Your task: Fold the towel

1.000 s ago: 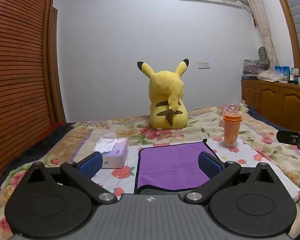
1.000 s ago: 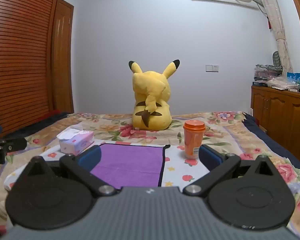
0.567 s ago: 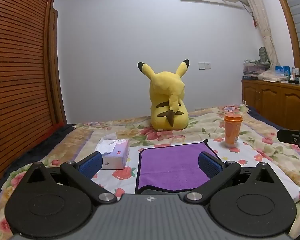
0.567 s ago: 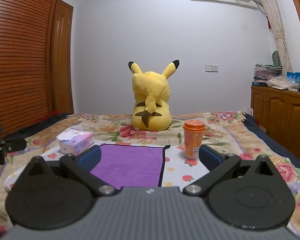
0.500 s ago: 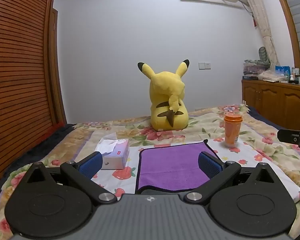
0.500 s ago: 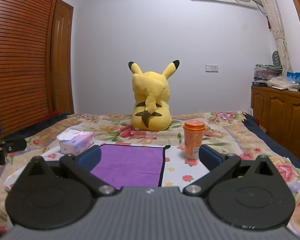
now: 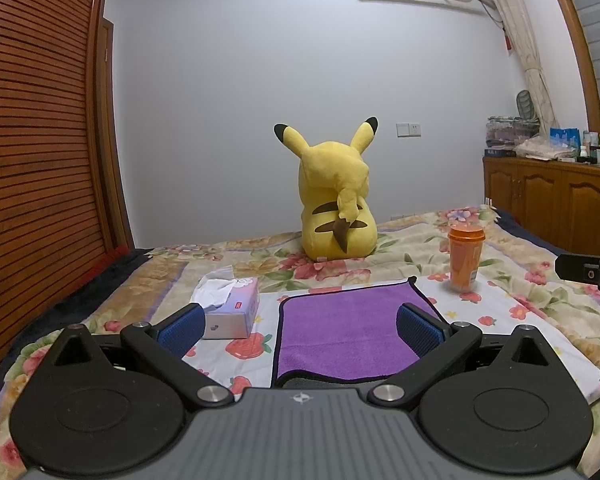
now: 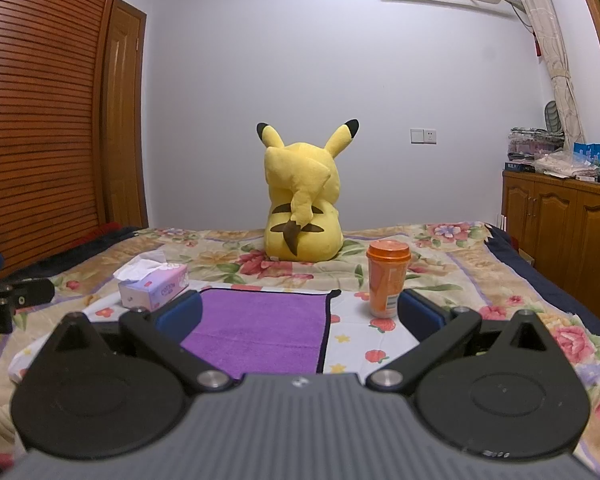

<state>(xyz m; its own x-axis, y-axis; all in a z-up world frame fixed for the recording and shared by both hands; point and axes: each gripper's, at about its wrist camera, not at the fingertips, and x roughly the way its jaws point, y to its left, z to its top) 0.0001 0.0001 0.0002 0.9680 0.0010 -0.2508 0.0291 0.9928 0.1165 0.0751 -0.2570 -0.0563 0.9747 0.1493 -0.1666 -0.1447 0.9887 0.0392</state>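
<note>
- The purple towel (image 7: 348,328) lies flat and unfolded on a white fruit-print sheet (image 7: 512,312) spread over the floral bedspread (image 7: 420,240) of the bed.
- The left tongs (image 7: 300,326) hang above the near edge of the towel, spread wide and holding nothing; the blue pads (image 7: 182,328) stand well apart, one over the sheet by the tissue box, the other over the towel's right part.
- The right tongs (image 8: 300,312) are likewise spread wide and empty, one pad over the towel's left part and the other in front of the orange cup's base.
- A tissue box (image 7: 230,312) sits on the sheet just left of the towel, a tissue sticking out of its top.
- An orange cup (image 8: 388,278) with a lid stands upright on the sheet, to the right of the towel's far corner and apart from it.
- A yellow plush toy (image 8: 302,216) sits upright farther back on the bed, its back turned to the cameras.
- A wooden cabinet (image 8: 560,216) stands at the right wall, with clutter on top.
</note>
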